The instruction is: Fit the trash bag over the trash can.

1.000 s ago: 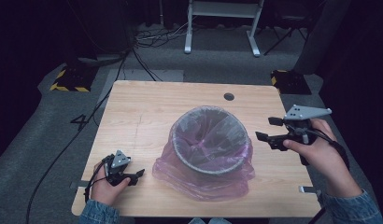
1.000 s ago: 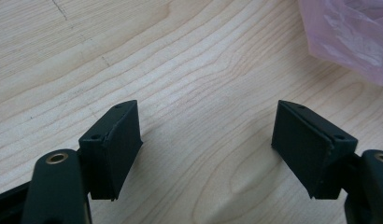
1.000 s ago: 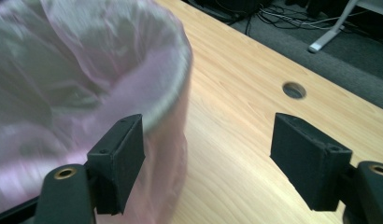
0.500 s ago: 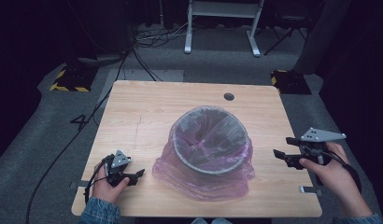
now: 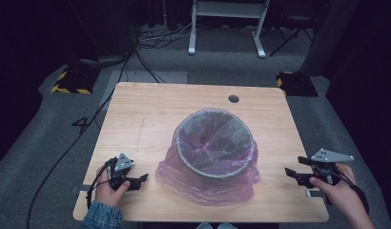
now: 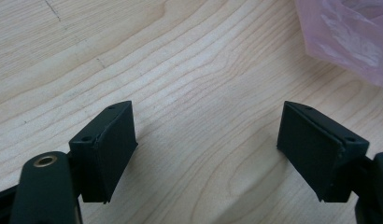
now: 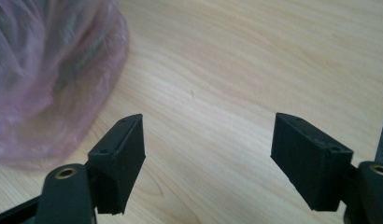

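Observation:
A round bin stands in the middle of the wooden table, lined with a translucent pink bag that folds over the rim and spreads onto the table. My left gripper rests open at the table's front left, nothing between its jaws; the pink bag shows at the upper right of its view. My right gripper is open near the front right edge, low over the table. The pink bag lies at the left of its view.
A round cable hole sits at the table's back right. Cables trail over the grey floor on the left. A white metal frame stands beyond the table. Yellow-black striped blocks lie on the floor.
My right gripper has moved from beside the bin's upper right toward the front right edge of the table, lower down. The left gripper has stayed put.

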`<state>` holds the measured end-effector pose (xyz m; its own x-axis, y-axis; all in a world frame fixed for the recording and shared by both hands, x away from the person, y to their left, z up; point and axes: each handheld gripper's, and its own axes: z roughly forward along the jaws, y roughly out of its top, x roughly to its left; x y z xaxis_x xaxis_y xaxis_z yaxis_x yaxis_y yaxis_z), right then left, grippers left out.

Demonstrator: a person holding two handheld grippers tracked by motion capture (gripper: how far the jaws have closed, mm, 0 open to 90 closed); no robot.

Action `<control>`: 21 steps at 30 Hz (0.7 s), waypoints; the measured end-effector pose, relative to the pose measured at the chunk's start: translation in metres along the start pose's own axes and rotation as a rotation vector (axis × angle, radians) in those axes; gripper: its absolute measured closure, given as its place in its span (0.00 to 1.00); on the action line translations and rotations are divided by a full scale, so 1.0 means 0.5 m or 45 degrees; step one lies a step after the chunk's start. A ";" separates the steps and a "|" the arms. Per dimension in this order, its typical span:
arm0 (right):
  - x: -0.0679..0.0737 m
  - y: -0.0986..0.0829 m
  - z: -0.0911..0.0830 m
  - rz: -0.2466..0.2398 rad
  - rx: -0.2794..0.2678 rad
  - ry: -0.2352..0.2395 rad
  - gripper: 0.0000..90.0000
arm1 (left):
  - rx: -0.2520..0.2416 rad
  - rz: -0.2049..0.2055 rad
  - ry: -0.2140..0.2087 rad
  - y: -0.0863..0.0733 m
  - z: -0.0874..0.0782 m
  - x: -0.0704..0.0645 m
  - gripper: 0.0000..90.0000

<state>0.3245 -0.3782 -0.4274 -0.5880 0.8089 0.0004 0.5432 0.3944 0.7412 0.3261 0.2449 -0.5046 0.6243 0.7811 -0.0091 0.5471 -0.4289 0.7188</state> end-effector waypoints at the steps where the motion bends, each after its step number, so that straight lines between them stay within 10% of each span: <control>1: -0.001 -0.009 0.003 0.009 0.006 -0.001 0.29 | 0.001 -0.001 0.000 0.000 0.000 0.000 0.22; 21: 0.022 -0.110 0.095 0.082 0.011 -0.018 0.28 | 0.004 0.001 -0.001 0.002 0.003 0.001 0.20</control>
<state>0.3165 -0.3701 -0.5000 -0.5429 0.8389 0.0386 0.5850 0.3448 0.7341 0.3277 0.2441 -0.5047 0.6254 0.7803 -0.0091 0.5484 -0.4311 0.7165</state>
